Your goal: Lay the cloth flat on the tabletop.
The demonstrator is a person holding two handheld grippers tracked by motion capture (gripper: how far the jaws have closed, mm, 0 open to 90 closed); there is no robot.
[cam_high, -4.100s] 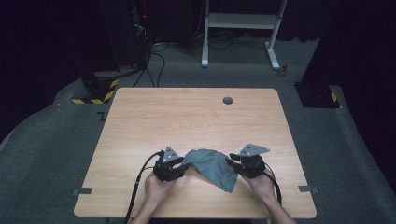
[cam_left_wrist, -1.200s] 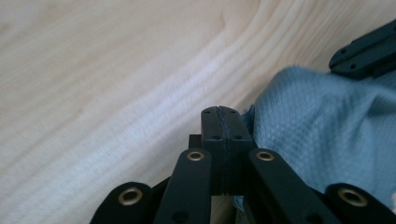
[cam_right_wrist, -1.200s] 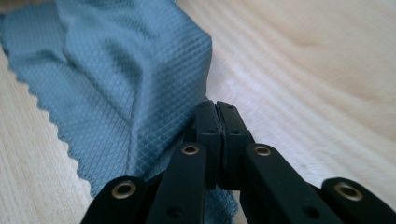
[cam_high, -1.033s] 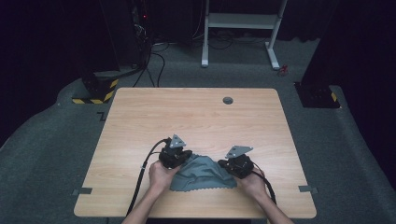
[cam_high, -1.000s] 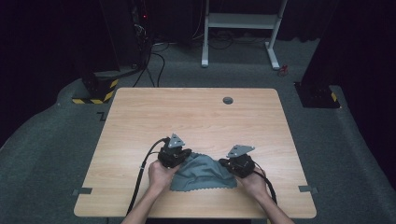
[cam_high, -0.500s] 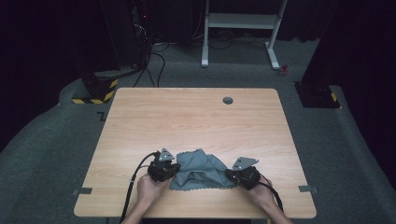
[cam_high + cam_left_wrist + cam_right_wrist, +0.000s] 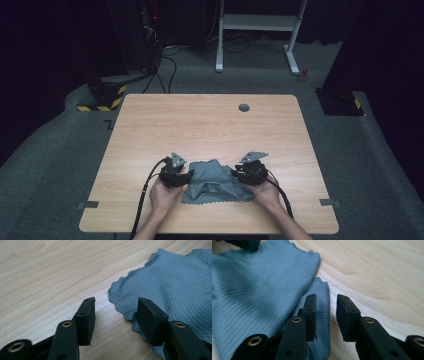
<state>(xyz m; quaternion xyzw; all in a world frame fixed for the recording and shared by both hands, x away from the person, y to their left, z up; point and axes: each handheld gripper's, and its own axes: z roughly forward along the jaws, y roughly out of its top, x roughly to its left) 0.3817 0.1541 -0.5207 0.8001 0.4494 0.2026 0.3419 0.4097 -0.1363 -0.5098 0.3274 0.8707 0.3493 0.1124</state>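
A grey-blue waffle-weave cloth [image 7: 215, 184] lies loosely folded on the wooden table [image 7: 200, 125] near its front edge, between the person's two hands. My left gripper [image 7: 185, 176] sits at the cloth's left side. In the left gripper view its jaws [image 7: 116, 302] stand wide open, with a scalloped corner of the cloth [image 7: 175, 282] lying flat by the right jaw. My right gripper [image 7: 240, 175] is at the cloth's right side. Its jaws [image 7: 325, 300] are open by a narrower gap, and the cloth's edge [image 7: 262, 285] lies on the table between them.
A round grommet hole [image 7: 244, 107] sits near the table's far edge. Black cables [image 7: 147, 185] trail from both grippers toward the front edge. Behind the table stand a white desk frame [image 7: 255, 25] and a yellow-black striped base [image 7: 102, 97].
Over the last second the hands drew the cloth toward the front edge, then shifted slightly forward and inward. The cloth now rests on the table as a flatter, squarer shape.
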